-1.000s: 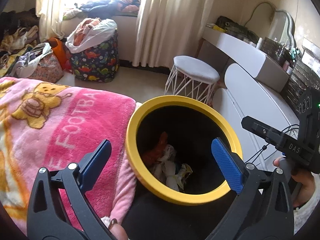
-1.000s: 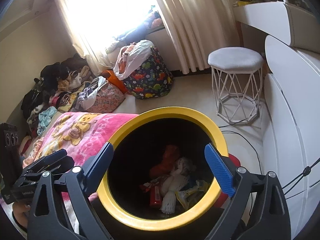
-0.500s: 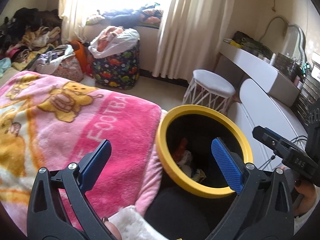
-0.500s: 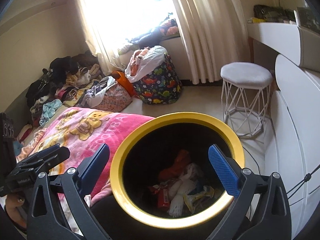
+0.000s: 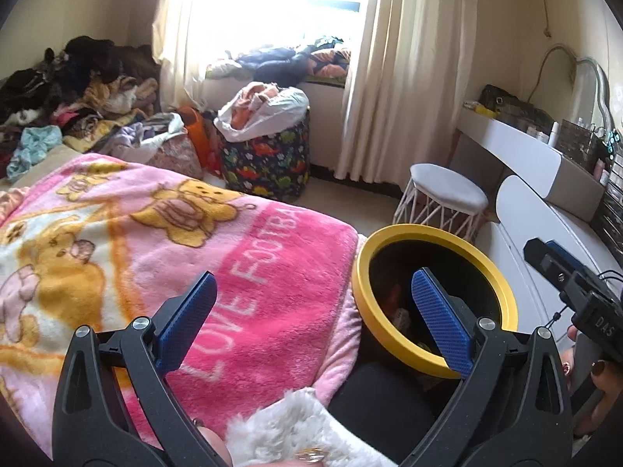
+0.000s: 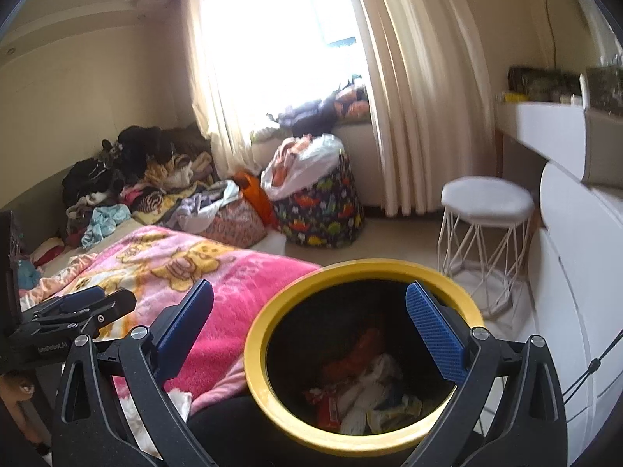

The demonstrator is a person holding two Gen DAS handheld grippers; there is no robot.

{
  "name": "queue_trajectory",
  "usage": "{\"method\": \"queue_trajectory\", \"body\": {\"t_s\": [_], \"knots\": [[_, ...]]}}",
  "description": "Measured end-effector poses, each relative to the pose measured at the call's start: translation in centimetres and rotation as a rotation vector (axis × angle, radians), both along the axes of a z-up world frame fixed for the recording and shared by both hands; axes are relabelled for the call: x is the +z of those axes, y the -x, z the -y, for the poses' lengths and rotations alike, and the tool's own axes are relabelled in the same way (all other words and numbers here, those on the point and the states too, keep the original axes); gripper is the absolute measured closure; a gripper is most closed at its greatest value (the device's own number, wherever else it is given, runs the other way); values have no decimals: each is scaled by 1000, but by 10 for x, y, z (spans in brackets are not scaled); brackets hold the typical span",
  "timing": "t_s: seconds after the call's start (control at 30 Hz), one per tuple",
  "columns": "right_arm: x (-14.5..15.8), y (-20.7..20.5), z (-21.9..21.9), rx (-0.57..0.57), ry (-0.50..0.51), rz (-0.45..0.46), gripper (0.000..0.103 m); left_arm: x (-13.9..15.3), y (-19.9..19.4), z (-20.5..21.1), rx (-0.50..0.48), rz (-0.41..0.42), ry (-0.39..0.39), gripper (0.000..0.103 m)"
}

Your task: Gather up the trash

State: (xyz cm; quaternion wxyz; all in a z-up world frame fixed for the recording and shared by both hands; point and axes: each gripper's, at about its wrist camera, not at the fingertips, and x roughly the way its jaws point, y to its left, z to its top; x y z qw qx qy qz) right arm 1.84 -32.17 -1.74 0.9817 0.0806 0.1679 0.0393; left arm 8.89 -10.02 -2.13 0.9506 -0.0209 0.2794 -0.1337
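Note:
A black bin with a yellow rim (image 6: 272, 311) stands beside the bed; it also shows in the left wrist view (image 5: 502, 284). Wrappers and crumpled paper trash (image 6: 366, 393) lie in its bottom. My right gripper (image 6: 309, 321) is open and empty, held above the bin's near left rim. My left gripper (image 5: 311, 311) is open and empty, over the pink blanket (image 5: 175, 241) just left of the bin. The right gripper's body (image 5: 572, 288) shows at the right edge of the left wrist view, and the left gripper's body (image 6: 70, 311) shows at the left edge of the right wrist view.
The pink cartoon blanket (image 6: 194, 268) covers the bed. A white wire stool (image 6: 486, 210) and white dresser (image 6: 576, 257) stand right. A dinosaur-print laundry bag (image 6: 323, 210) and piles of clothes (image 6: 136, 179) lie by the curtained window.
Both grippers have drawn back and up from the bin and swung left. The left one now sits over the blanket instead of the bin mouth. Both stay open.

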Motion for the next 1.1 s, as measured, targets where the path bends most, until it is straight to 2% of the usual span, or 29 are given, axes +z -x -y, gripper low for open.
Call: {"method": "queue_trajectory", "body": {"t_s": [0.1, 0.27, 1.1], "knots": [[2, 7, -4, -8, 16, 61, 6, 1, 6, -4, -2, 21, -10, 11], [2, 15, -8, 2, 41, 110, 6, -1, 17, -10, 7, 56, -23, 11], [-4, 18, -15, -3, 60, 119, 6, -1, 20, -21, 25, 68, 1, 11]]}}
